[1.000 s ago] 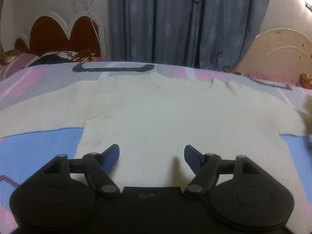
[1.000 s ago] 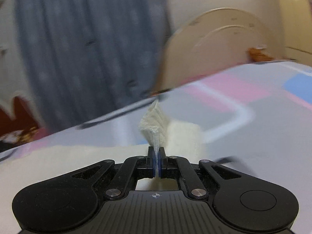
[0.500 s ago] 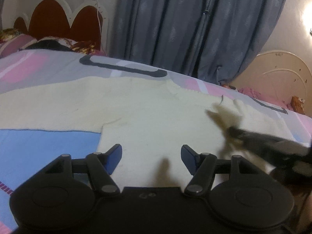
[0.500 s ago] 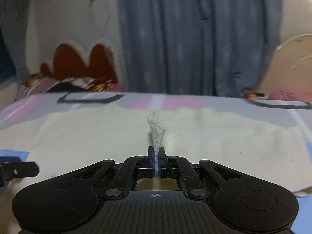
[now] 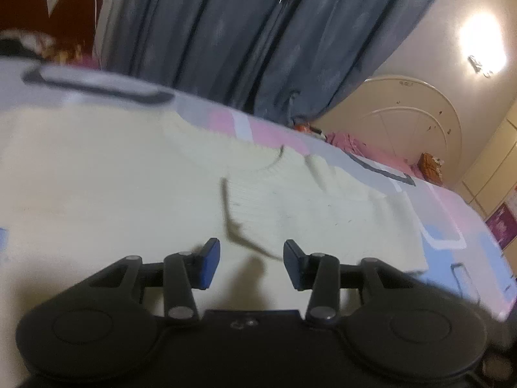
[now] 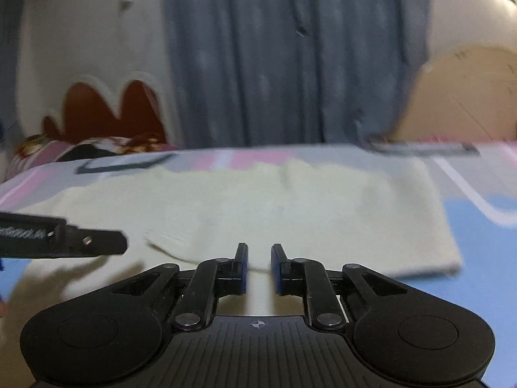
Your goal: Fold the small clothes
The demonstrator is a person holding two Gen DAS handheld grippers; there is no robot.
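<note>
Since a moment ago, released: right gripper (image 6: 259, 268) fingers now parted slightly, empty. Left gripper (image 5: 251, 266) spread wide. Cream knitted sweater (image 5: 135, 187) flat on pink-and-blue patterned bed (image 6: 484, 226), sleeve folded inward.

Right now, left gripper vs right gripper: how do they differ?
Gap: the left gripper has its fingers spread wide; the right gripper has them only a little apart. Pose: the left wrist view is tilted, the bed sloping down to the right; the right wrist view is level. Shared: both are open, hold nothing, and point across the cream sweater lying on the bed.
</note>
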